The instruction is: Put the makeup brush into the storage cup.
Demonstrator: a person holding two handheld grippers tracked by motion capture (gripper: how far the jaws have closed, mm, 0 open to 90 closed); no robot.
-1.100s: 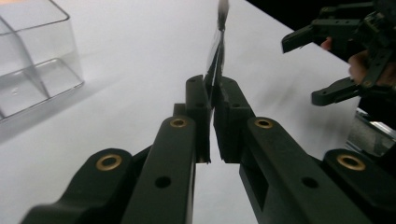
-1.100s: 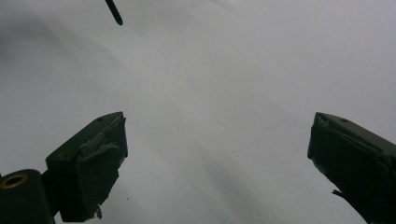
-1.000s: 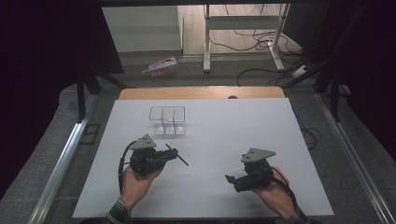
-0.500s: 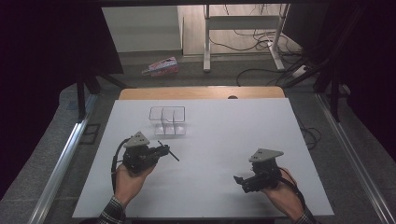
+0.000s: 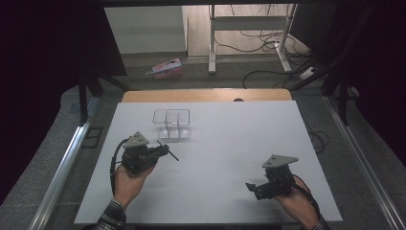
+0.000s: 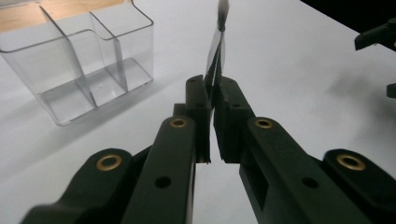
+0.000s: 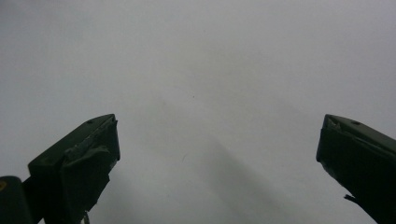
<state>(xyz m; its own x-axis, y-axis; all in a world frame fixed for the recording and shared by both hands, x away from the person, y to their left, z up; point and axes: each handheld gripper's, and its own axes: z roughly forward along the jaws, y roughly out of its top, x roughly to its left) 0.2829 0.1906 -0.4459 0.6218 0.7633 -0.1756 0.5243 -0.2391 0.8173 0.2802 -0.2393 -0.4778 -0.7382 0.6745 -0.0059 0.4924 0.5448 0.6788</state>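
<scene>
Left gripper point(image 6: 214, 100) clamped on thin dark stick point(image 6: 218, 51), maybe a pen | right gripper point(image 7: 217, 144) wide open over counter point(image 5: 230, 139)

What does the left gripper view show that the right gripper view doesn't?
Left gripper view: the left gripper shut on a thin dark stick that juts past the jaw tips, with a clear plastic three-compartment organiser box ahead to its left; the compartments look empty.

Right gripper view: the right gripper with its jaws wide apart and nothing between them.

Both: the bare white tabletop under the jaws.
</scene>
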